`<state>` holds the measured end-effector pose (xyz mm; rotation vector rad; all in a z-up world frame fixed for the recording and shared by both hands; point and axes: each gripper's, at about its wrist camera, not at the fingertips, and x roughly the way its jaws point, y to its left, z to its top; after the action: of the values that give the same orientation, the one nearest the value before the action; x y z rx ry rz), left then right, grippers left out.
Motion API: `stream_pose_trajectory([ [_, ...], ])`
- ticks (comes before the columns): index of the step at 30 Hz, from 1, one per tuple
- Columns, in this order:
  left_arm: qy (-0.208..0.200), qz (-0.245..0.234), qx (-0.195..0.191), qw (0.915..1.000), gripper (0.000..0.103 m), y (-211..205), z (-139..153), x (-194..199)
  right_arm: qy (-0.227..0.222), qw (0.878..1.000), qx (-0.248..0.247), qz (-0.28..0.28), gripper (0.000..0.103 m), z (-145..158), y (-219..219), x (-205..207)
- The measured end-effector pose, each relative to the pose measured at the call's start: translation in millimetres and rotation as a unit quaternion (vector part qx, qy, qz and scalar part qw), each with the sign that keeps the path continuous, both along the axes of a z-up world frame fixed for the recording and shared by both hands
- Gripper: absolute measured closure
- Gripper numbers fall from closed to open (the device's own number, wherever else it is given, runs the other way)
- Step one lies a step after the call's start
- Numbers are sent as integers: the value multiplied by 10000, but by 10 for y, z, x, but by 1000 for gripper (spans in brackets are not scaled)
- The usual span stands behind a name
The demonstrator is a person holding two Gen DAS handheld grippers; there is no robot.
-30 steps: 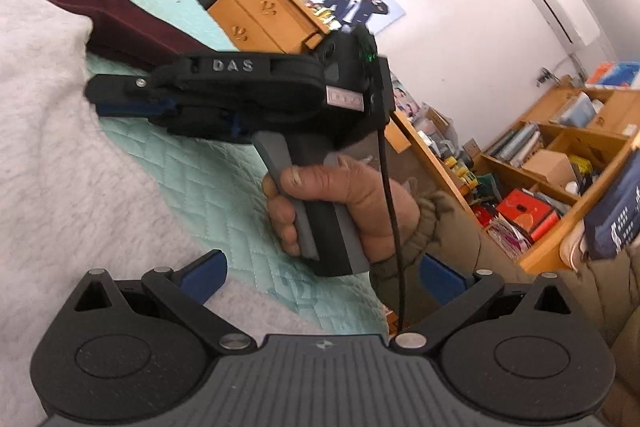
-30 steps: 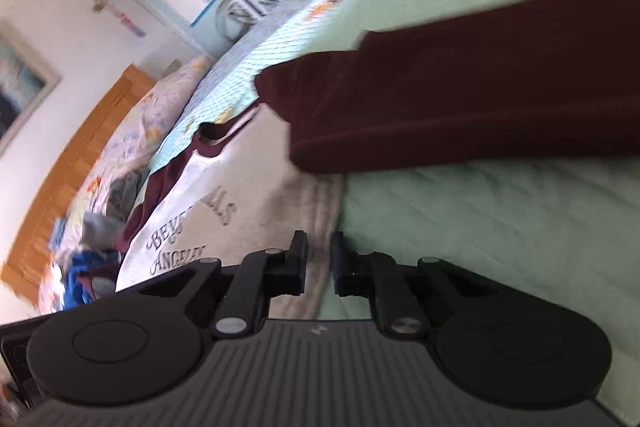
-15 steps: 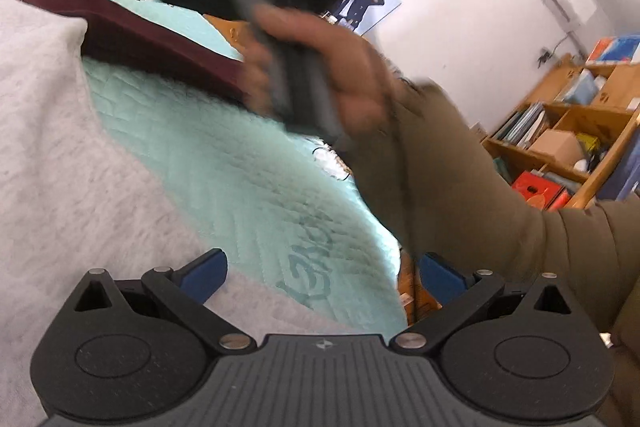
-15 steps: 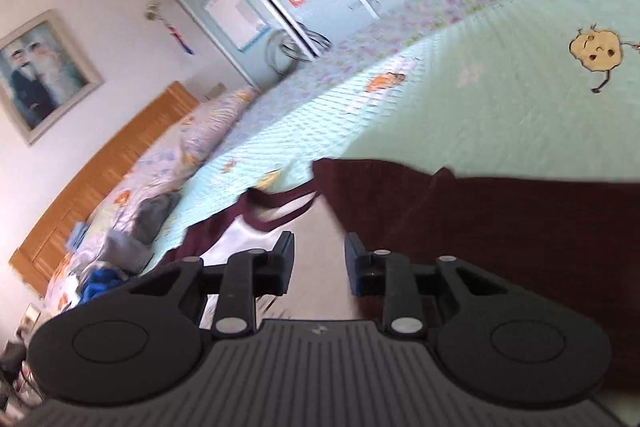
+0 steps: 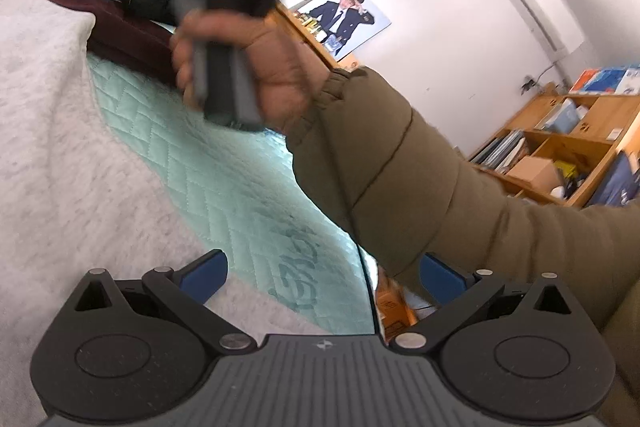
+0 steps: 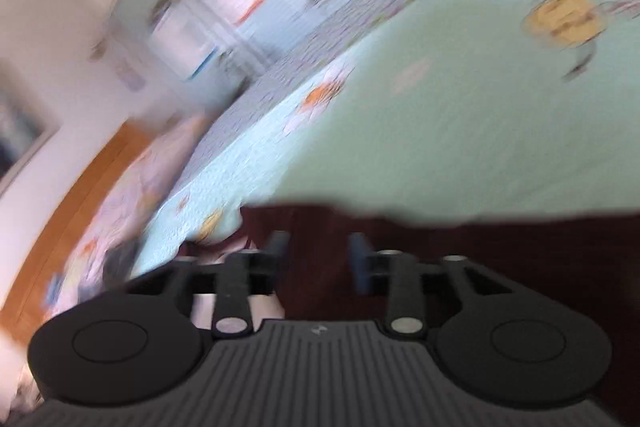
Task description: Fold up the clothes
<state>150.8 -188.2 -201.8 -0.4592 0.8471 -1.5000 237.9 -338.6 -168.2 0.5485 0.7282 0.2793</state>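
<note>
Olive quilted sleeve (image 5: 420, 163), black gripper (image 5: 320, 275), blue pads

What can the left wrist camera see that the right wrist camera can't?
Only the left wrist view shows the person's hand holding the right hand-held gripper, the olive sleeve, the bookshelf and the grey-white garment. Only the right wrist view shows the wooden headboard and the right hand-held gripper with its jaws apart, just opening, nothing between them. Both show the mint bedspread and the maroon garment.
</note>
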Motion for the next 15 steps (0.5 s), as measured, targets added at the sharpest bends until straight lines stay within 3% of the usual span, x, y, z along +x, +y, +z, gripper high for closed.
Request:
stream_pose_trajectory([
  [1,-141,77,152,9998,1,18,65,-42,88,9994,-306,-126,103,-26,7,0],
  [3,-420,295,382,9979,1,100,205,-182,88,9967,-575,-568,103,5,-25,-76],
  [5,-517,529,357,9966,1,282,316,-317,80,9931,-539,-1034,92,138,2,-216],
  [7,-473,806,245,9953,1,540,403,-424,-248,9933,-93,-1122,59,281,103,-413],
  [9,-432,1221,233,9913,1,844,490,-504,-626,9909,732,-943,37,364,274,-625],
  [13,-436,2124,314,9757,1,1538,720,-607,-762,9688,2341,-284,33,210,960,-741],
  [15,-438,2741,347,9601,1,1943,872,-674,-583,9495,3082,-93,32,36,1346,-671],
])
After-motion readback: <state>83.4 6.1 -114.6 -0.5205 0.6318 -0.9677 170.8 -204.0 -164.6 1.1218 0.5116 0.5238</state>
